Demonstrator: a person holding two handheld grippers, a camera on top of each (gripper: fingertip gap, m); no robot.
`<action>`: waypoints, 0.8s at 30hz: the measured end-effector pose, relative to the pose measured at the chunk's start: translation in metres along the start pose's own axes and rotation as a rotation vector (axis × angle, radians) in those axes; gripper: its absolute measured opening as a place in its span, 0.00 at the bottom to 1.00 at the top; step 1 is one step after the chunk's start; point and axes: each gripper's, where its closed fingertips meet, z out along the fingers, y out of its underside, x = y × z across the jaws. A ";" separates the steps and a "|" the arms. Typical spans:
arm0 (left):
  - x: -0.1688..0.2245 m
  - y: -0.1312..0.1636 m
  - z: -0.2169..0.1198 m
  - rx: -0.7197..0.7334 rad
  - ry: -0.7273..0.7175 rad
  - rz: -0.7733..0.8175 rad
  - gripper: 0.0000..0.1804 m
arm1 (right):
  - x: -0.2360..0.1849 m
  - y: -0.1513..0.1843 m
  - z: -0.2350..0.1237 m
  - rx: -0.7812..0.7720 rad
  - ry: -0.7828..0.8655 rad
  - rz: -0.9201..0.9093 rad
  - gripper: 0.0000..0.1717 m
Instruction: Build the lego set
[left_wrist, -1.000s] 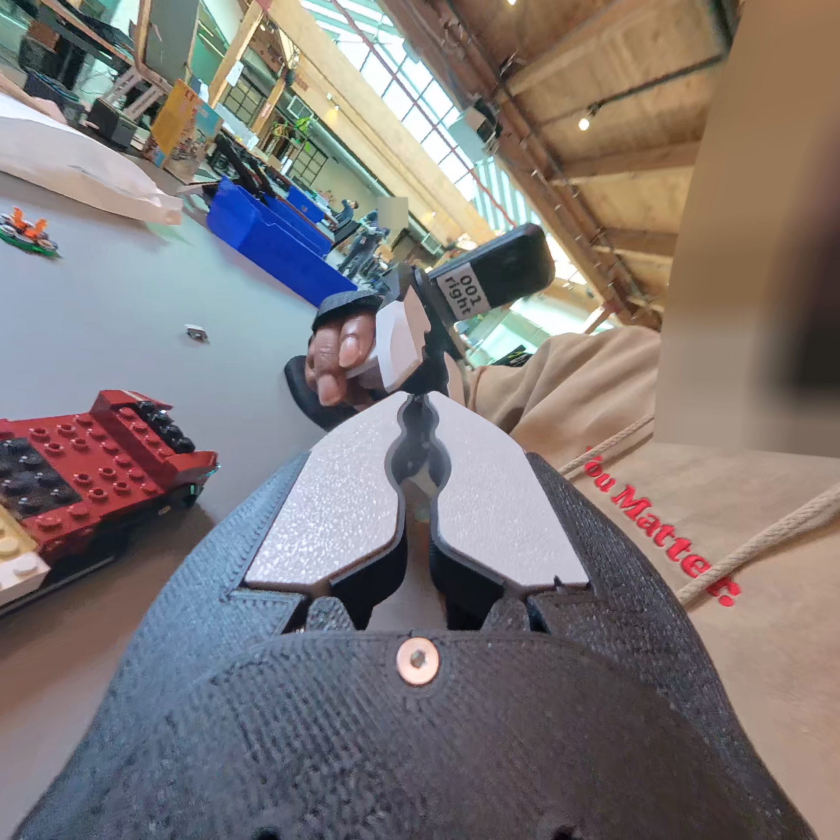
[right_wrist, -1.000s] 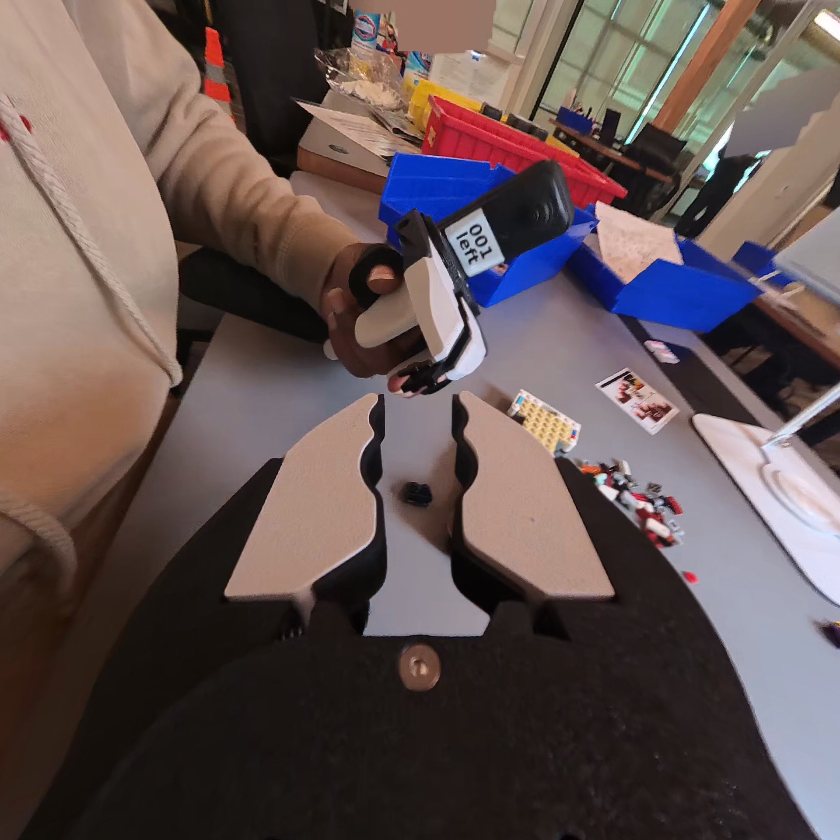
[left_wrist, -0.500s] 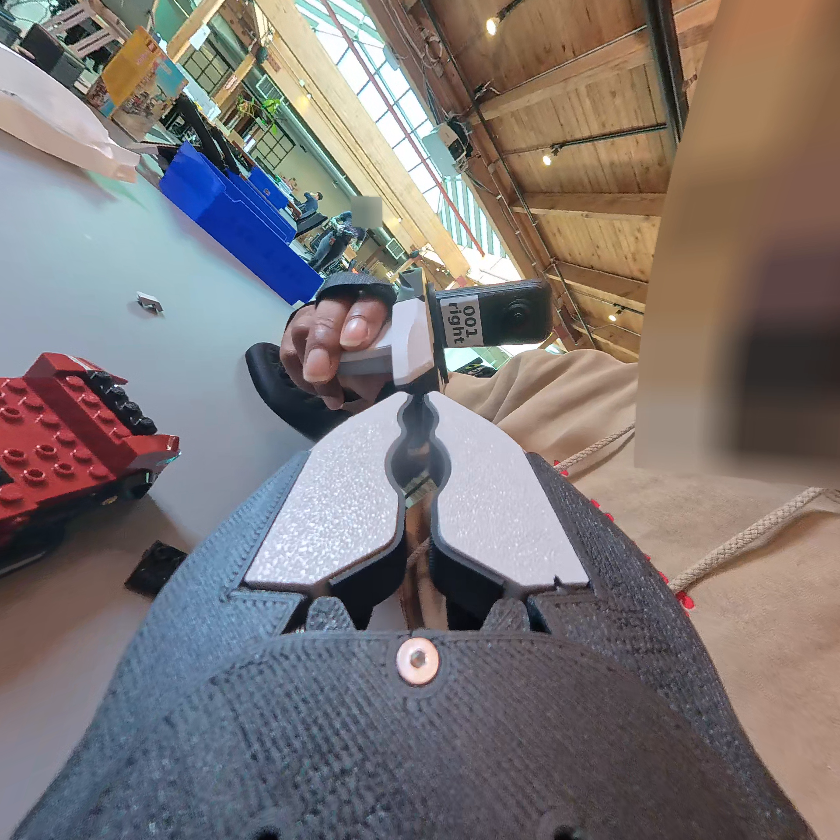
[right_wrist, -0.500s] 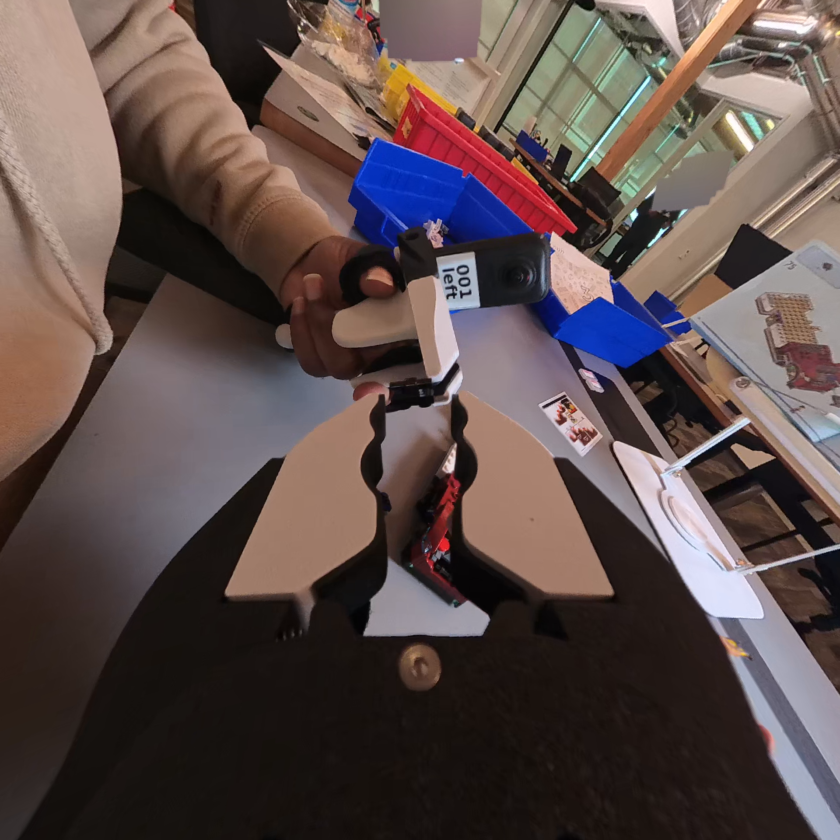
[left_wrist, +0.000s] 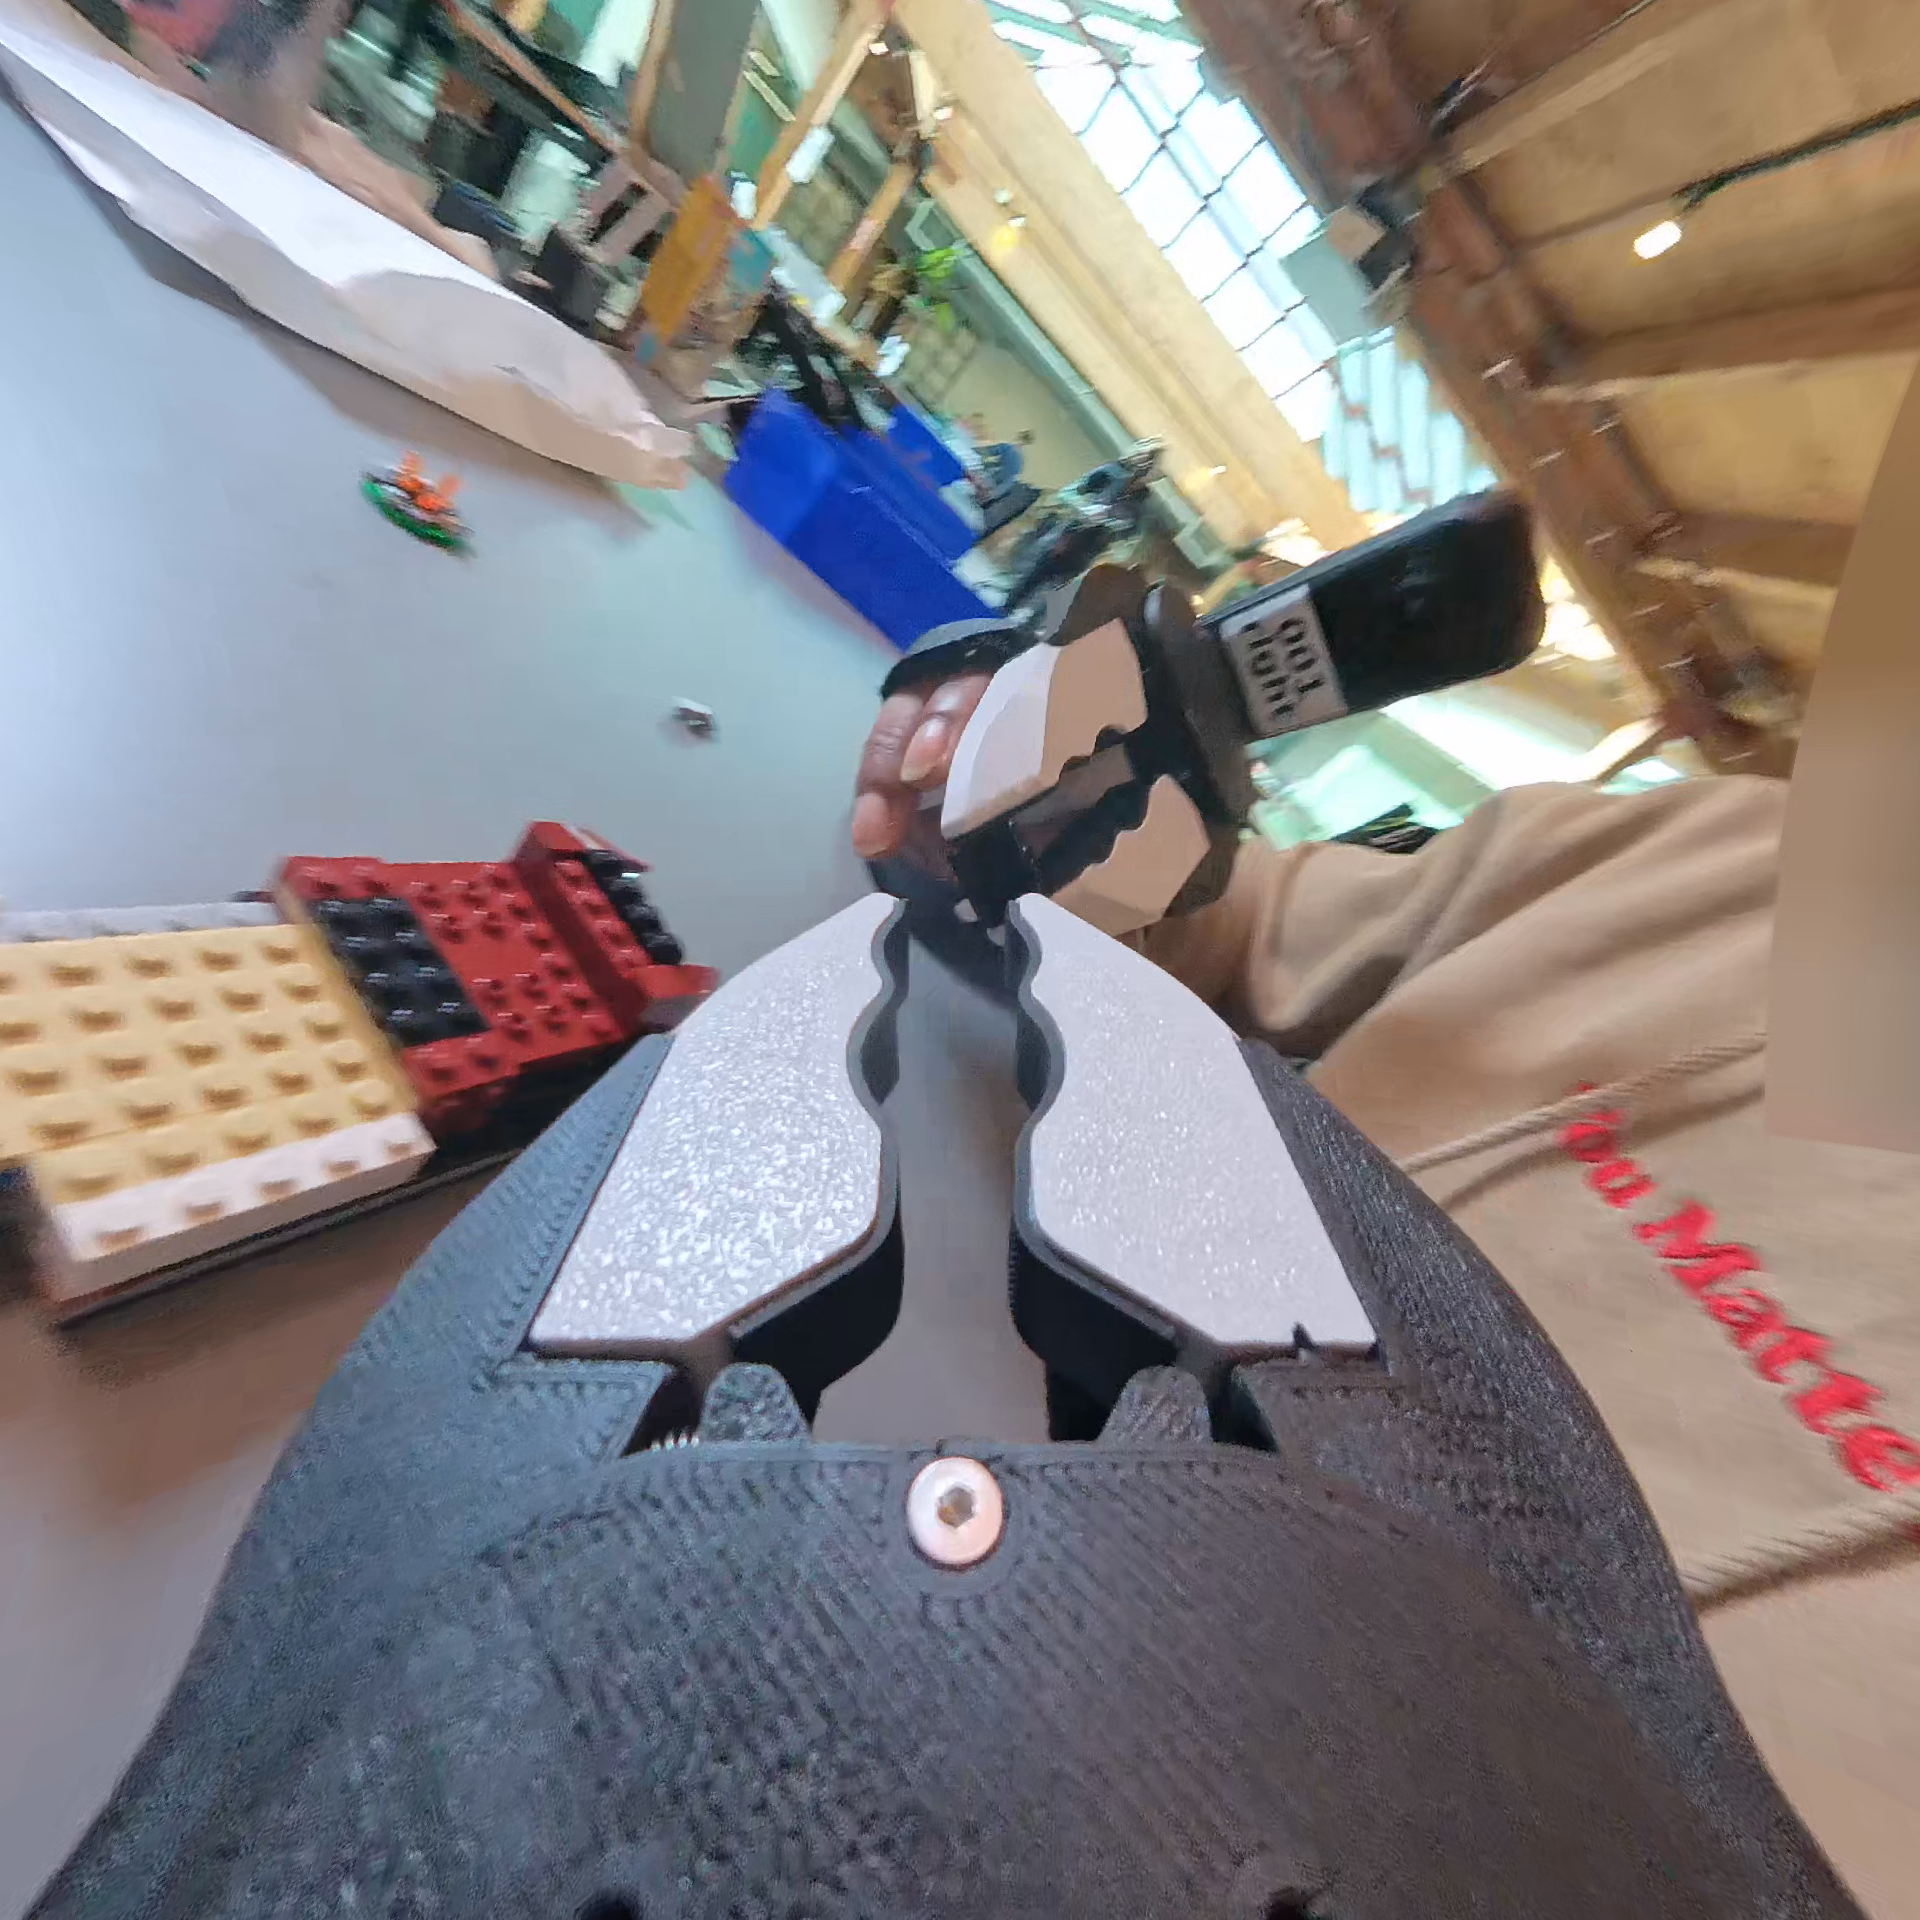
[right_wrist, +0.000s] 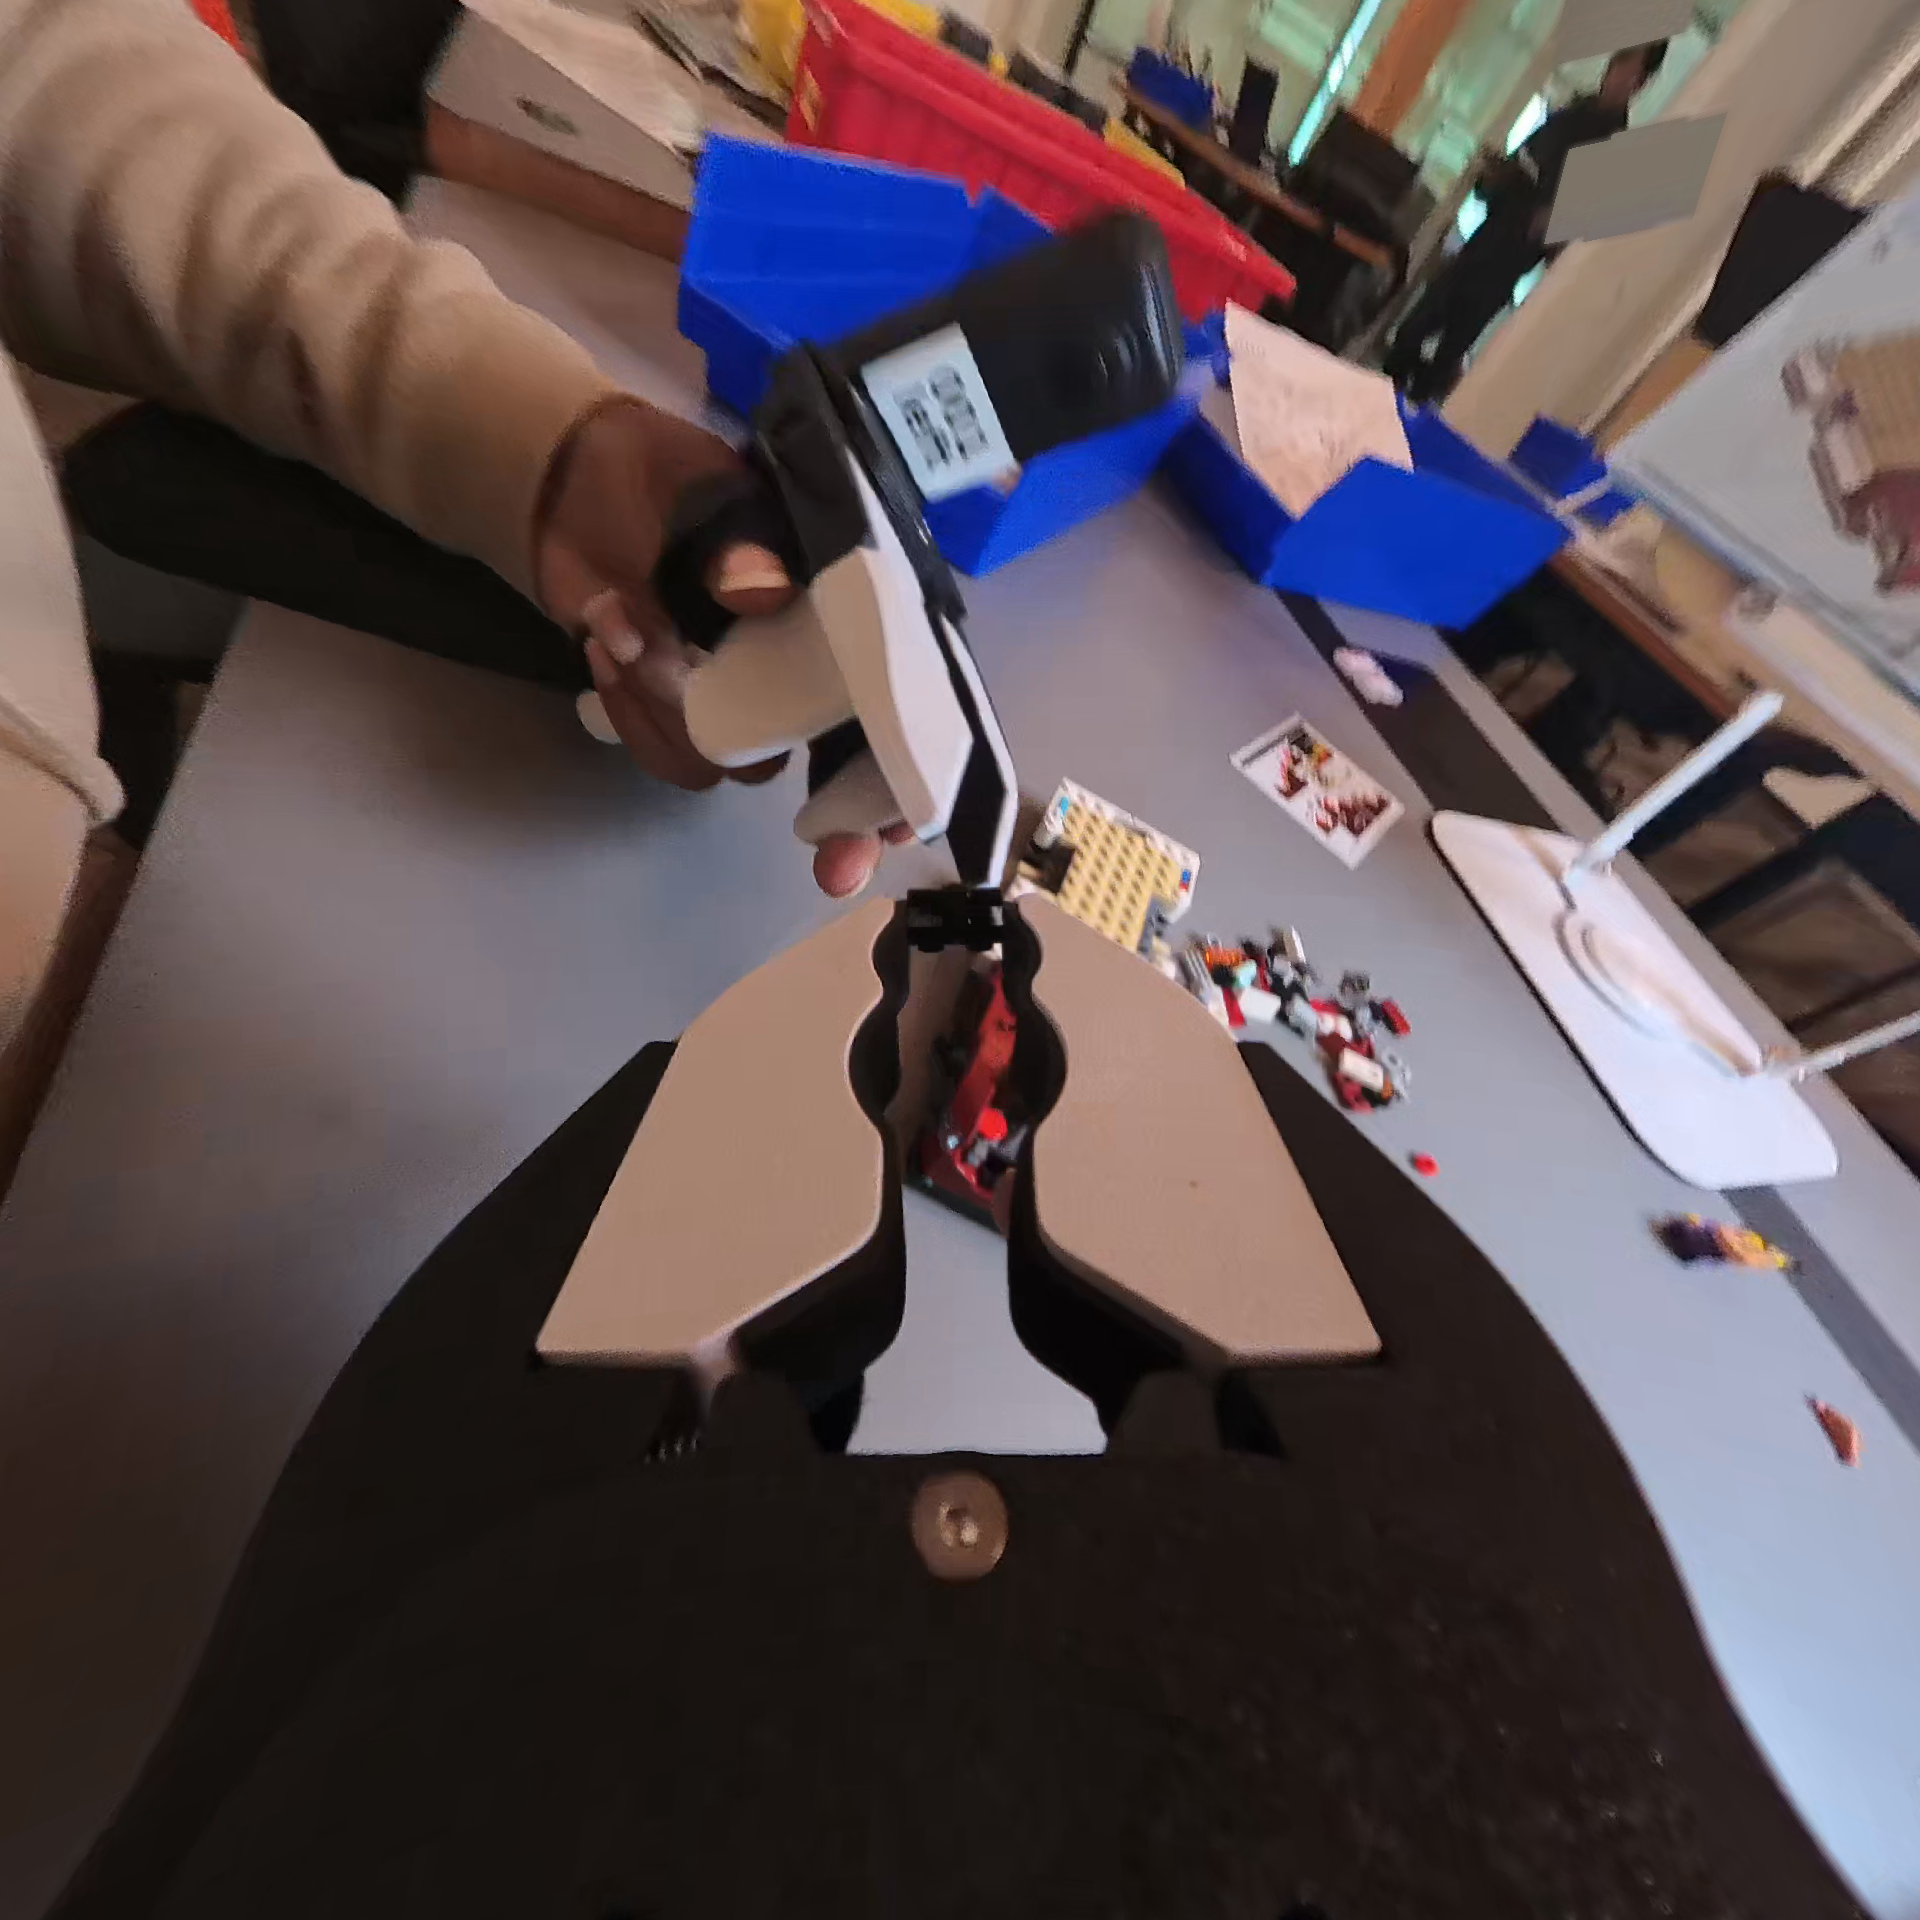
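The right gripper (right_wrist: 958, 920) is closed narrow on a small black brick (right_wrist: 954, 923), which spans between its fingertips. The left gripper (left_wrist: 958, 914) meets it tip to tip from above, with its jaws a little apart and nothing clearly pressed. Below the right gripper lies a red brick model (right_wrist: 987, 1070) on the bench (right_wrist: 416, 935). A pile of loose bricks (right_wrist: 1299, 1003) is near on its right. To its left the bench is free up to the edge.
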 end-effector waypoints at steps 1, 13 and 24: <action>-0.005 -0.001 -0.001 -0.004 -0.052 0.054 0.10 | 0.004 0.007 0.001 -0.038 0.007 0.029 0.10; -0.026 0.012 0.007 -0.092 -0.241 0.191 0.16 | 0.006 0.044 0.017 -0.301 0.055 0.064 0.10; -0.025 0.017 0.009 -0.084 -0.159 -0.053 0.09 | 0.001 0.031 0.023 -0.289 0.073 -0.104 0.10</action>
